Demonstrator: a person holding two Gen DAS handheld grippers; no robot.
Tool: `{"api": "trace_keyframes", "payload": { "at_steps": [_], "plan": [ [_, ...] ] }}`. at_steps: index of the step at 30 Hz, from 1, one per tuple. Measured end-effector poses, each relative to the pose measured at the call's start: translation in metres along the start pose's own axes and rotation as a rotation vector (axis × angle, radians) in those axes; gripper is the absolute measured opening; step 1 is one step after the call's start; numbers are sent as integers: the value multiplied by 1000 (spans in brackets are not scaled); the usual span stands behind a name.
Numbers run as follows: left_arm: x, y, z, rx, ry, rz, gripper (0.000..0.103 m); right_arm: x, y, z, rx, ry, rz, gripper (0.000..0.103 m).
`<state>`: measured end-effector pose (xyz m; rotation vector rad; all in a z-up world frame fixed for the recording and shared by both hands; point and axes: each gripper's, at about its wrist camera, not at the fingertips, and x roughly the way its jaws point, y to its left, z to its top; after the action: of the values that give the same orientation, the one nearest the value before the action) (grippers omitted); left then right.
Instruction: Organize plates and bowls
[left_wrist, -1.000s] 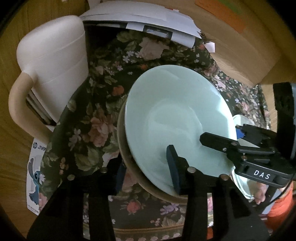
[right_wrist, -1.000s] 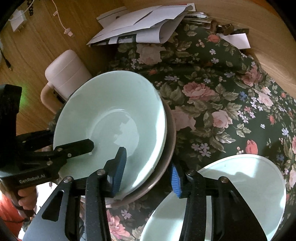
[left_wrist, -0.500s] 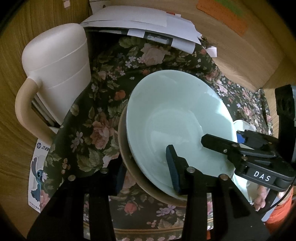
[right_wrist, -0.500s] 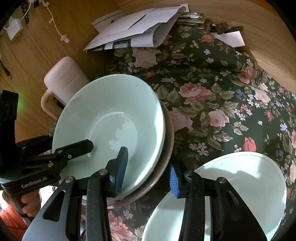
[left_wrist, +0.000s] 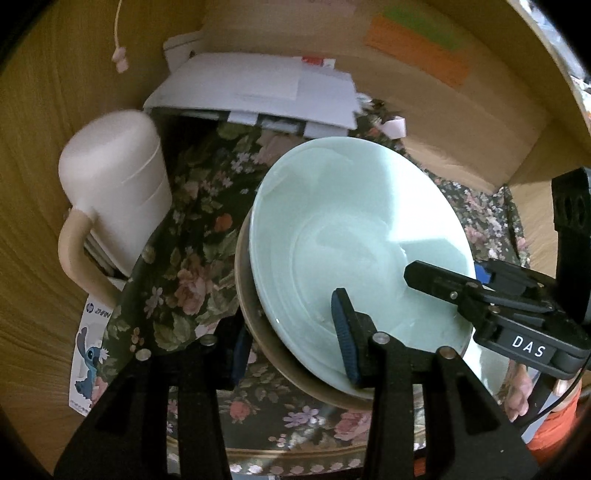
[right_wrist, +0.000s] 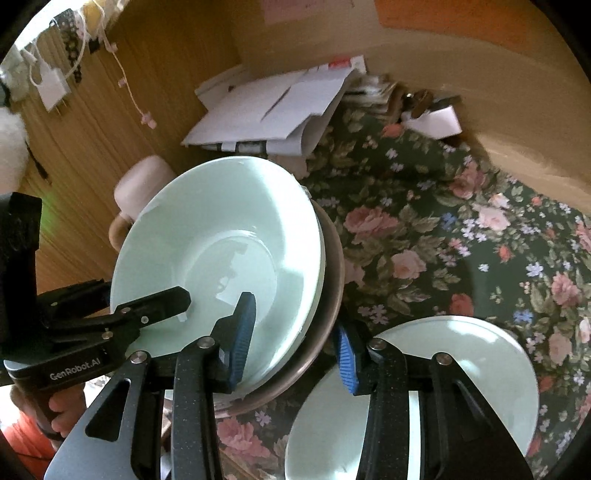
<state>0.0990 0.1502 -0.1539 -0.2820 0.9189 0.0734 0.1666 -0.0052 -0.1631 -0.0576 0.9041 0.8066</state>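
A pale green plate (left_wrist: 351, 229) (right_wrist: 221, 240) lies in a brown dish (left_wrist: 251, 317) (right_wrist: 332, 266), and the stack hangs tilted above the floral tablecloth (right_wrist: 443, 221). My left gripper (left_wrist: 291, 347) is shut on the stack's near rim, one blue pad inside the plate and one under the dish. My right gripper (right_wrist: 291, 347) is shut on the opposite rim in the same way. Each gripper appears in the other's view: the right gripper (left_wrist: 480, 295) and the left gripper (right_wrist: 147, 310). A second pale green plate (right_wrist: 461, 369) rests on the cloth below my right gripper.
A pile of white papers (left_wrist: 266, 88) (right_wrist: 273, 107) lies at the table's far edge. A white rounded chair with a beige arm (left_wrist: 110, 192) stands left of the table. Wooden floor and a wall surround it. A sticker sheet (left_wrist: 88, 354) lies by the cloth's corner.
Both grippers have risen with the plate stack held between them. The tablecloth, papers and chair look smaller and farther below, and more of the wall has come into view.
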Motion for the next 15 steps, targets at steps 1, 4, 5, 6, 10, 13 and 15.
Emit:
{"api": "trace_keyframes", "payload": {
  "at_steps": [1,4,5,6,10,13,15],
  "plan": [
    [-2,-3,1,3,-3,-2,41,-6,-1,0,1,-9,-4,37],
    [-6,-15,3,14,-8,-8,41,-18,-3,-1,4,-28,-16,37],
    [-6,-19,3,16,-8,-12,41,-21,-5,-1,4,-33,-20,37],
    [-7,-23,3,22,-8,-16,41,-22,-7,-1,6,-36,-22,37],
    [-9,-40,2,43,-8,-20,41,-38,-16,-9,18,-51,-34,37],
    [-9,-52,0,57,-3,-28,41,-45,-25,-13,30,-58,-42,37],
    [-8,-62,-1,68,0,-34,41,-50,-31,-16,35,-61,-47,37]
  ]
}}
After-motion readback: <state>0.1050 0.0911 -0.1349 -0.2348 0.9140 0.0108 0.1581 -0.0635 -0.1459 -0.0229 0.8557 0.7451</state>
